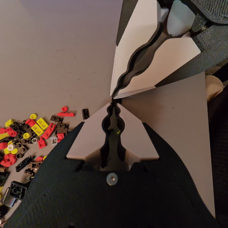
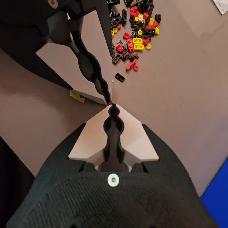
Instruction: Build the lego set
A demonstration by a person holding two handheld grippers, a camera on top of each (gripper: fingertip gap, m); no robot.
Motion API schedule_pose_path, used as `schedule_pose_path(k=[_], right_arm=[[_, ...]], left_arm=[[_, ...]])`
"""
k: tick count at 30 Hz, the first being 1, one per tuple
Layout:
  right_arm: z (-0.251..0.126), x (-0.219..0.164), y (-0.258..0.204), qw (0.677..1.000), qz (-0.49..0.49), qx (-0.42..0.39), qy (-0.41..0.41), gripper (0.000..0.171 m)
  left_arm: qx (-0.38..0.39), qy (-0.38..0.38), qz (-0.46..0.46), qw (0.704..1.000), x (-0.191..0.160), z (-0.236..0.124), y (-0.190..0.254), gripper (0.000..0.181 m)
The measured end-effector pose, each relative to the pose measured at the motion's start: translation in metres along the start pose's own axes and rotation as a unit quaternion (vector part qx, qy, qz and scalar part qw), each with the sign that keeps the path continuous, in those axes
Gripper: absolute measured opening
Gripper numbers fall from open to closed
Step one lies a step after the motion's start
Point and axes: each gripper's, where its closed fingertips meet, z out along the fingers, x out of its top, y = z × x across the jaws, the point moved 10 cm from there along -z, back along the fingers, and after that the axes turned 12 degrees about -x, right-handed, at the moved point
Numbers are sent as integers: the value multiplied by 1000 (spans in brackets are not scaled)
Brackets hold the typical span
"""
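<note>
My left gripper [image 1: 114, 104] is shut, its tips pinching a small black lego piece [image 1: 118, 100]. My right gripper [image 2: 112, 105] is shut too and meets the left gripper tip to tip over the table. In the left wrist view the right gripper [image 1: 112, 96] comes in from the upper right. In the right wrist view the left gripper [image 2: 108, 101] comes in from the upper left. The dark piece [image 2: 109, 103] sits where the tips meet; its shape is mostly hidden. A pile of loose red, yellow and black lego pieces [image 1: 30, 133] lies to the left, also visible in the right wrist view [image 2: 138, 30].
A lone black plate [image 1: 85, 113] [image 2: 119, 77] lies between the pile and the grippers. A yellow piece [image 2: 77, 96] lies on the table under the left gripper. The grey table [image 1: 49, 49] ends at an edge on the right [image 1: 208, 135]. A blue surface [image 2: 217, 197] shows beyond the table. Left and right tips are no more than a few centimetres apart. It is some 4 centimeters from my left tips to the lone black plate [image 2: 119, 77]. Look for it in the left wrist view [image 1: 86, 113] too.
</note>
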Motion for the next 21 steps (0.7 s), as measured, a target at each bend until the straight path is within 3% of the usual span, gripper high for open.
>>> schedule_pose_path(k=[7,11,14,17,21], right_arm=[[0,0,-1,1000,9,-5,-1,0],[0,-6,1,999,12,4,39,0],[-13,-6,18,996,37,-3,85,19],[-26,-8,33,988,57,-2,141,19],[-9,-22,32,994,37,43,92,27]], left_arm=[[-1,2,-5,1000,0,0,1,3],[2,0,3,1000,0,0,2,3],[-6,5,-4,1000,0,0,2,3],[-11,8,-9,1000,-1,-1,0,5],[-26,18,-23,999,0,-8,-3,11]])
